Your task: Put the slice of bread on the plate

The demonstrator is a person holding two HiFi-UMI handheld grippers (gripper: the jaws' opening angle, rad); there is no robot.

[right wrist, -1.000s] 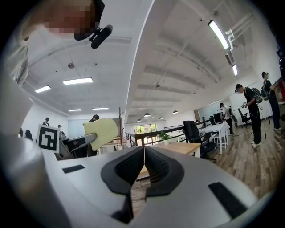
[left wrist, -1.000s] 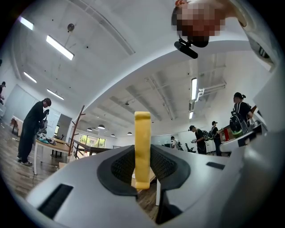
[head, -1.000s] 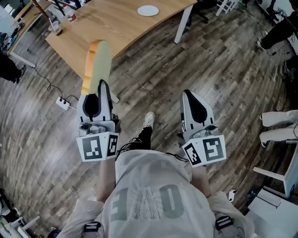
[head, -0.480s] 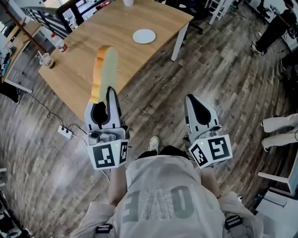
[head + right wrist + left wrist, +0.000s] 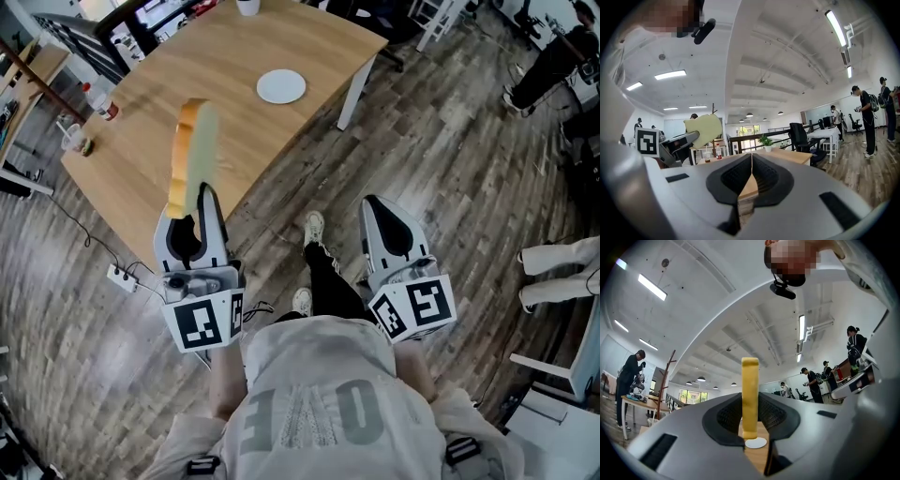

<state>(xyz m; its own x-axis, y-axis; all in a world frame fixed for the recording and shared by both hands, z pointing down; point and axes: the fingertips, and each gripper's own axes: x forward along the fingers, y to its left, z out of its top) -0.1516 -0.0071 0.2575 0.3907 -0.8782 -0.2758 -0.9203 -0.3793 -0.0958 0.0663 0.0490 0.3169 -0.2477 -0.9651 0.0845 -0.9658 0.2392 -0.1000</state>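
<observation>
Transport step: holding slice of bread (image 5: 192, 155) upright, pinched in left gripper (image 5: 194, 199) — well apart from white plate (image 5: 281, 86) on wooden table (image 5: 187, 56). Holding right gripper (image 5: 382, 208) pressed together, empty. Next — reach over plate, tip slice flat, let go.

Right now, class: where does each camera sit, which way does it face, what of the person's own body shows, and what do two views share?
Head view: on the head, facing steeply down at the table; shirt, left gripper, right gripper show.
Left gripper view: on that gripper, along its jaws, shut on the slice of bread, toward the plate.
Right gripper view: on that gripper, along its shut, empty jaws toward the table; left gripper at left.
Shared: head and left gripper views both show the plate.
</observation>
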